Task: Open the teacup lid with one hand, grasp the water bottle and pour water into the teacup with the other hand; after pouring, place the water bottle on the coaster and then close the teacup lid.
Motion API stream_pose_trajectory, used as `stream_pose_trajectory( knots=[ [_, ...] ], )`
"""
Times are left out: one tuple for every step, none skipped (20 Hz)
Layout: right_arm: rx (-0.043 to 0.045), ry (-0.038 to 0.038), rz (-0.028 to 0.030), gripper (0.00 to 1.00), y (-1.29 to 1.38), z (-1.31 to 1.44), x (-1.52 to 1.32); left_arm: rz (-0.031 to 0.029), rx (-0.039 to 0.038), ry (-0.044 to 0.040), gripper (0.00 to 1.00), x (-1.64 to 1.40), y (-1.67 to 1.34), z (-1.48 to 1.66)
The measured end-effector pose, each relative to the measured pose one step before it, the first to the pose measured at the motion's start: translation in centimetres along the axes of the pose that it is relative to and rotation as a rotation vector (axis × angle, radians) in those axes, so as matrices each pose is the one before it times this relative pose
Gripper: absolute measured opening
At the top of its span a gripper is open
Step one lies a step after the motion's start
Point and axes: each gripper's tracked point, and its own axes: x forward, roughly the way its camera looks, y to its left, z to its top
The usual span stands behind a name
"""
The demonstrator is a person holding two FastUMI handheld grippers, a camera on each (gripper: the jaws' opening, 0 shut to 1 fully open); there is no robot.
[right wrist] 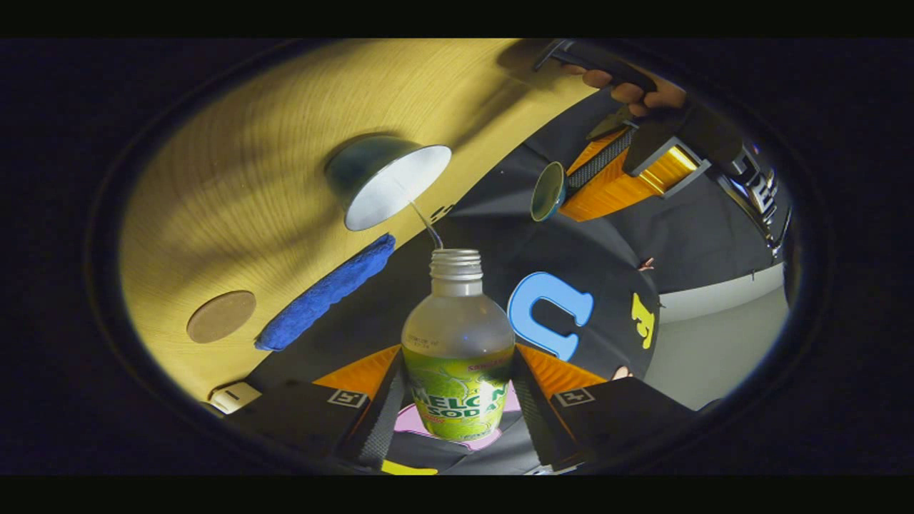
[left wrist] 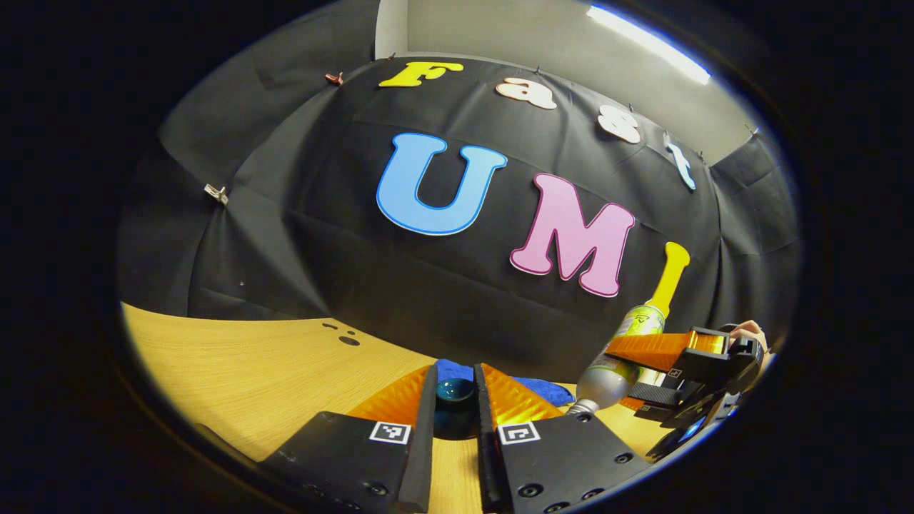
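Right gripper (right wrist: 457,410) nearest in right gripper view: both fingers clamp the water bottle (right wrist: 457,343) at its labelled lower body. Seen from the left gripper view, the right gripper (left wrist: 646,375) comes in from the right with a hand (left wrist: 750,332) behind it, and the water bottle (left wrist: 621,357) it carries is tilted steeply, neck down-left, base up-right, long axis on a diagonal. Bottle has a clear upper part, green-yellow label, threaded uncapped mouth. In right gripper view the mouth points at the teacup (right wrist: 389,182), and a thin stream of water (right wrist: 427,225) runs from the mouth to the cup's white interior. Teacup is dark teal outside, uncovered, and stands on the wooden table (right wrist: 243,143). A blue cloth (right wrist: 328,289) lies just beside the cup, a round brown coaster (right wrist: 221,315) sits apart from the cup, past the cloth. Farther off, the left gripper (right wrist: 564,193) is held in a hand (right wrist: 643,89), fingers pinching the teacup lid (right wrist: 548,191), a small dark teal dish shape well apart from the cup. Left gripper view: left gripper (left wrist: 455,407) is narrowly parted, closed on the teacup lid (left wrist: 455,396), held above the table (left wrist: 250,364), blue cloth (left wrist: 457,371) just past it.
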Motion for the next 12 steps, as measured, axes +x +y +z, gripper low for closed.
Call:
stream_pose_trajectory(
  knots=[
    [-0.00053,-0.00189,-0.00115,0.79,-0.014,0.026,-0.014,-0.00007,-0.00058,0.00003,0.3,0.007,0.005,0.059],
    [-0.00095,-0.00155,-0.00094,0.79,0.015,-0.003,-0.004,0.0004,-0.00174,-0.00012,0.3,-0.006,0.004,-0.006],
    [-0.00061,-0.001,0.00089,0.79,-0.002,0.018,0.114,0.00022,-0.00175,-0.001,0.3,-0.036,-0.026,0.072],
    [-0.00178,0.00022,0.00104,0.79,-0.012,-0.012,-0.039,0.00057,-0.00141,-0.0005,0.3,0.022,0.01,-0.068],
    [-0.00161,0.00032,-0.0002,0.79,-0.054,0.038,-0.024,-0.00001,-0.00076,0.00012,0.3,0.04,-0.008,0.013],
    [-0.00078,0.00016,-0.00039,0.79,0.003,-0.051,-0.031,0.0002,0.00017,0.00031,0.3,-0.039,0.009,-0.032],
    [-0.00123,-0.0008,-0.00119,0.79,-0.023,0.077,0.024,0.00051,0.00086,-0.00011,0.3,-0.012,0.013,0.061],
    [-0.00004,-0.00176,-0.00125,0.79,-0.044,0.005,-0.03,-0.00003,0.00028,0.00028,0.3,0.028,0.013,-0.076],
    [-0.00011,-0.00091,-0.00062,0.79,0.09,0.002,0.068,0.00014,0.00013,0.0002,0.3,-0.009,-0.003,0.048],
    [-0.0008,0.00113,-0.00017,0.79,-0.008,-0.025,-0.047,0.0002,0.00041,0.00054,0.3,0.01,0.012,-0.066],
    [0.00164,0.00236,0.00048,0.79,0.024,-0.054,-0.028,0.00102,0.00082,0.00052,0.3,-0.005,0.026,-0.042],
    [0.01239,0.00445,0.00276,0.79,0.068,-0.082,-0.04,0.00175,0.00058,-0.00037,0.33,-0.002,0.028,0.04]
  ],
)
